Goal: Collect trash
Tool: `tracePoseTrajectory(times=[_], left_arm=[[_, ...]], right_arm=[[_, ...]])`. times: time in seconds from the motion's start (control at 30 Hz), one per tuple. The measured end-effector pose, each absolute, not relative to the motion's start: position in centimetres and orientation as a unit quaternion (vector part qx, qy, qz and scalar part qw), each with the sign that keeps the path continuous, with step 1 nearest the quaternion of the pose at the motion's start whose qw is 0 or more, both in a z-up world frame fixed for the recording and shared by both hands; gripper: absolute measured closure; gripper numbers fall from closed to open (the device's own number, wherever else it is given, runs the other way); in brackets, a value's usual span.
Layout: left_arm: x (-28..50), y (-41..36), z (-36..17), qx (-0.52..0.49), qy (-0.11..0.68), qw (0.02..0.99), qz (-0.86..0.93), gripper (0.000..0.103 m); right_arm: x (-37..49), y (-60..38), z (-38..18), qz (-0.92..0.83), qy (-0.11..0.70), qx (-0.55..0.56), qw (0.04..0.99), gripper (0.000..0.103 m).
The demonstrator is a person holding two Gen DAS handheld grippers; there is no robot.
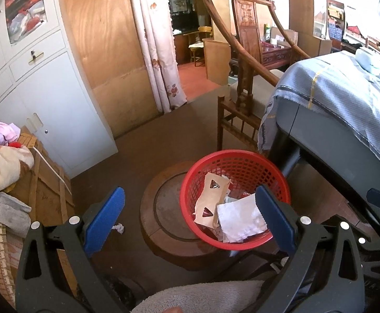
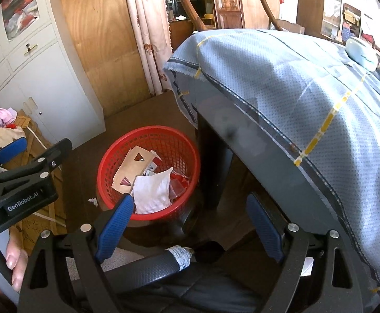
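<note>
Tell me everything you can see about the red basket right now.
The red basket is round, plastic-looking, with lattice walls and a solid rim. It stands upright on the floor beside the cloth-covered table, partly over a round wooden disc. Inside lie a tan card with triangular cutouts, a crumpled white paper and smaller scraps. Neither gripper touches it.

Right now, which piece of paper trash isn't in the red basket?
The small crumpled white scrap lying on the floor left of the red basket. The white sheet and tan cutout piece lie inside.
</note>
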State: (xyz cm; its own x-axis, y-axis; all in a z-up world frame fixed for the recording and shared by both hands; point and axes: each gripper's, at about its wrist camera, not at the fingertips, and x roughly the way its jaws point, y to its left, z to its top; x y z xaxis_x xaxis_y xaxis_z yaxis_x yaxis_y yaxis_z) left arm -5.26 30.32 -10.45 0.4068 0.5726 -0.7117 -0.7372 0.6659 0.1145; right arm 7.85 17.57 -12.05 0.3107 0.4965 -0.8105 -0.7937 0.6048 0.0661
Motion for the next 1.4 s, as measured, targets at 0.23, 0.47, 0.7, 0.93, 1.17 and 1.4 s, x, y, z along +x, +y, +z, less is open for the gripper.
tracePoseTrajectory(times=[0.23,0.47,0.7,0.93,1.17,1.4], left_arm=[[-5.23,30.27,-10.48,-0.109,0.376,0.832,0.394,0.007],[-5.25,30.09,-10.47,-0.105,0.376,0.833,0.393,0.007],[-5.13,30.16,-10.25,-0.105,0.377,0.834,0.388,0.007],[-4.81,29.78,-10.27,-0.086,0.376,0.837,0.388,0.007],[-4.79,29.73,-10.3,-0.088,0.377,0.838,0.386,0.007],[-4.82,29.78,-10.39,-0.091,0.378,0.837,0.385,0.007]], right_arm=[[7.76,17.57,-11.94,0.409,0.42,-0.178,0.791,0.016],[7.75,17.57,-11.97,0.409,0.42,-0.178,0.79,0.016],[7.74,17.55,-11.98,0.408,0.42,-0.177,0.791,0.016],[7.74,17.55,-11.98,0.409,0.42,-0.177,0.791,0.016],[7.74,17.52,-11.98,0.409,0.42,-0.177,0.791,0.016],[7.76,17.51,-11.97,0.409,0.42,-0.176,0.791,0.016]])
